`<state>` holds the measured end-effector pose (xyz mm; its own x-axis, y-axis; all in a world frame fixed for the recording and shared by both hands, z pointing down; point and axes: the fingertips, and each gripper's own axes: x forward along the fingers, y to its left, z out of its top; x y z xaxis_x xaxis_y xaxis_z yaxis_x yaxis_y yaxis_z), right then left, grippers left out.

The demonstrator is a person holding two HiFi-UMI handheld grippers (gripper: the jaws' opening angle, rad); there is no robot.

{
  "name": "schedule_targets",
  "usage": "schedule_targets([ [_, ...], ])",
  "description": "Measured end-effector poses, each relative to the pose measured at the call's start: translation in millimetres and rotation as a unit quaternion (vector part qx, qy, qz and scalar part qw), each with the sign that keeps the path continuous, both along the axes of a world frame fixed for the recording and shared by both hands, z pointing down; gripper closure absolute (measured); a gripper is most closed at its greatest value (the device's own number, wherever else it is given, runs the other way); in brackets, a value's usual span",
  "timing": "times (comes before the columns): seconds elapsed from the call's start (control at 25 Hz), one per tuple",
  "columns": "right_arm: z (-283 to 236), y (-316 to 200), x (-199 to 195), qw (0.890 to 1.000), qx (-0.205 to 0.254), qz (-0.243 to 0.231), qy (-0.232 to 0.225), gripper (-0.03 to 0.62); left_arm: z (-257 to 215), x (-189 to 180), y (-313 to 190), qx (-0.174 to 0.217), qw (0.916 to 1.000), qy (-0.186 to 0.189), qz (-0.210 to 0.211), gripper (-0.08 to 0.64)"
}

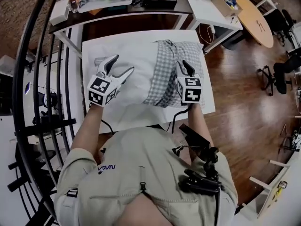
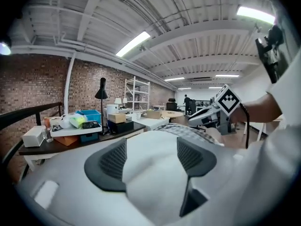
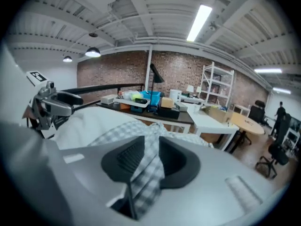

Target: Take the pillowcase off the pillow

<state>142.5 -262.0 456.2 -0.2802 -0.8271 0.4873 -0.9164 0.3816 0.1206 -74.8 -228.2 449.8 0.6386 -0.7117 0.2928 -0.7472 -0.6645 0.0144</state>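
We see a white table (image 1: 134, 119) on a brown wooden floor (image 1: 235, 93). The white pillow (image 1: 138, 55) lies on this table. The checked pillowcase (image 1: 165, 76) is bunched on the right end of the pillow.

The left gripper (image 1: 123, 63) is over the bare white part of the pillow. Its jaws stand wide apart, and in the left gripper view only the white pillow surface shows between them; the pads do not press it.

The right gripper (image 1: 184, 66) is at the checked cloth. Its jaws stand narrowly apart, and a fold of the pillowcase runs between the pads. We see no firm clamp on it.

Behind the table is a dark desk (image 1: 117, 8) with boxes and trays. A round wooden table (image 1: 256, 18) and black office chairs (image 1: 282, 72) stand at the right. A black railing (image 1: 28, 79) curves at the left. The far wall is brick (image 2: 42, 84), and long ceiling lamps (image 2: 134, 44) are lit.
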Motion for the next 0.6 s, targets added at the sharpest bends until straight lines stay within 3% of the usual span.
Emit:
schedule_targets([
  [0.16,16,72,-6,0.998,-0.028,0.009,-0.056,0.477,14,30,73,-0.02,0.998,-0.018,0.057,0.247],
  [0.32,56,138,-35,0.995,-0.084,-0.01,-0.059,0.465,66,47,127,-0.064,0.9892,-0.075,0.109,0.247],
  [0.52,115,178,-77,0.985,-0.156,-0.03,-0.06,0.428,107,49,122,-0.072,0.982,-0.132,0.115,0.247],
  [0.6,132,174,-90,0.985,-0.162,-0.033,-0.05,0.413,118,49,112,-0.077,0.9798,-0.15,0.108,0.295],
])
